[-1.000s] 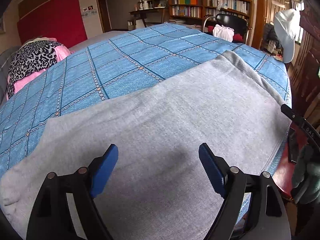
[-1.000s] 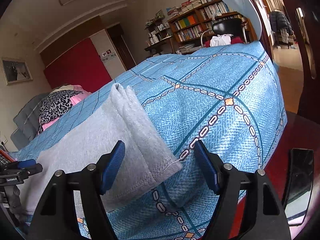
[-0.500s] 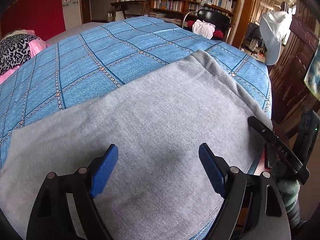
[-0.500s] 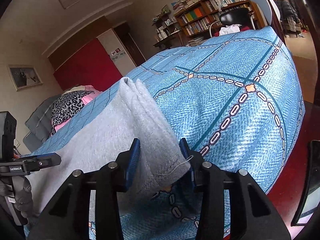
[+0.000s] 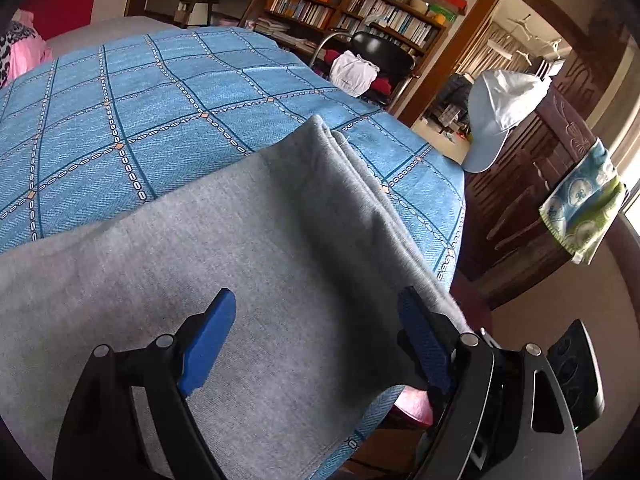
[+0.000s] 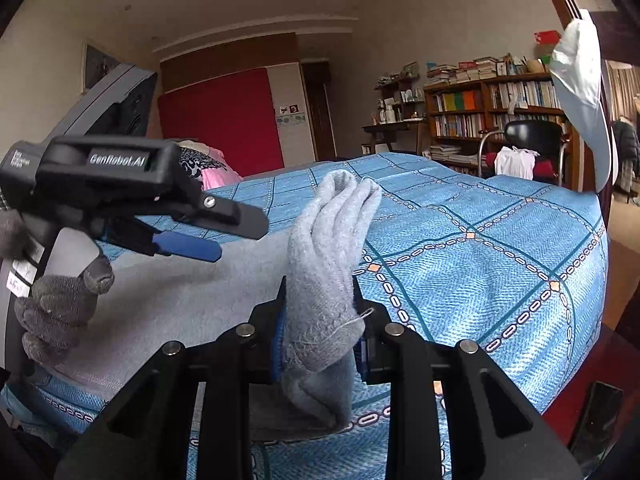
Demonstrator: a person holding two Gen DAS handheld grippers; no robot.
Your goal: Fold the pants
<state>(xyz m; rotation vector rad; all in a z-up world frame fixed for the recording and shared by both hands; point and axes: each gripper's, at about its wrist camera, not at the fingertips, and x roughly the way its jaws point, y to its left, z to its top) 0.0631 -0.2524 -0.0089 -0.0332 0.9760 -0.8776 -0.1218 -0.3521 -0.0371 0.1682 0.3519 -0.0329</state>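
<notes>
Grey pants (image 5: 248,240) lie on a bed with a blue patterned cover (image 5: 140,112). My left gripper (image 5: 316,340) is open and hovers just above the grey cloth near the bed's near edge. My right gripper (image 6: 320,332) is shut on a bunched end of the pants (image 6: 328,248) and holds it lifted off the cover. The left gripper (image 6: 188,246) also shows in the right wrist view, at the left above the cloth, held by a gloved hand.
A dark wooden bed frame (image 5: 540,200) with a white cap (image 5: 500,108) and a towel (image 5: 580,208) on it stands to the right. A black chair (image 6: 532,140) and bookshelves (image 6: 492,108) stand beyond the bed. A pink and leopard bundle (image 6: 208,168) lies far left.
My right gripper closed on the pants' end and lifted it. The left gripper swung right along the cloth, staying open.
</notes>
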